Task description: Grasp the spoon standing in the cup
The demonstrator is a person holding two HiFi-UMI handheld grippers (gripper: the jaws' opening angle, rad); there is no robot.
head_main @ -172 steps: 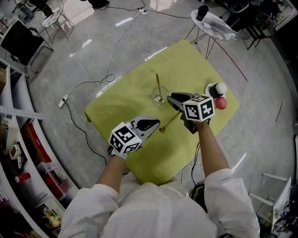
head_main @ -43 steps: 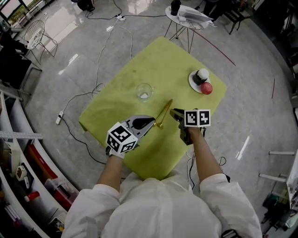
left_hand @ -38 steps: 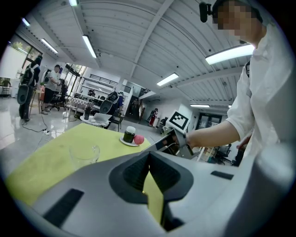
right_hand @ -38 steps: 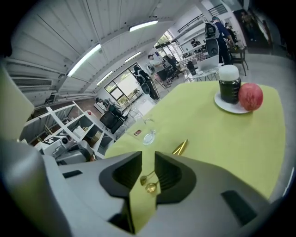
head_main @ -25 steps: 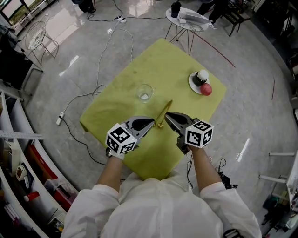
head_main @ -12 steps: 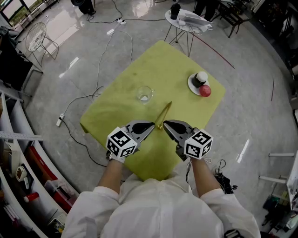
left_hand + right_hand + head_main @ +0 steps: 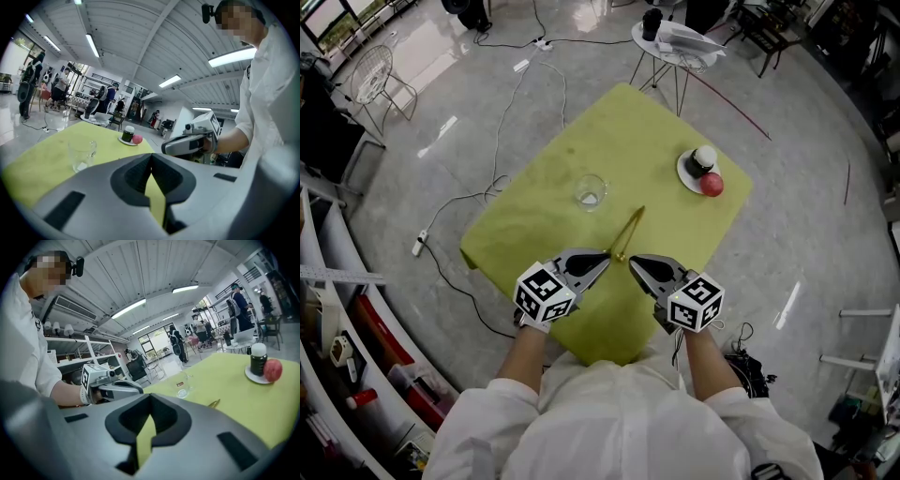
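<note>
The spoon (image 7: 630, 232) lay flat on the yellow table (image 7: 628, 122) at frame centre, outside the glass cup (image 7: 591, 190) standing just to its upper left. Its lower end, apparently the bowl, was near both gripper tips. The left gripper (image 7: 606, 257) had its jaws together on nothing. The right gripper (image 7: 633, 260) had just been closing its jaws, which met with nothing between them.

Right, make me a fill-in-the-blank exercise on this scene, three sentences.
The spoon lies ___ on the table, not standing in the glass cup.
The jaws of the left gripper and the right gripper are ___ and empty.
The plate holds a dark jar and a ___ fruit.
Missing: flat; shut; red.
The right gripper's jaws have just been closing, nothing between them.
</note>
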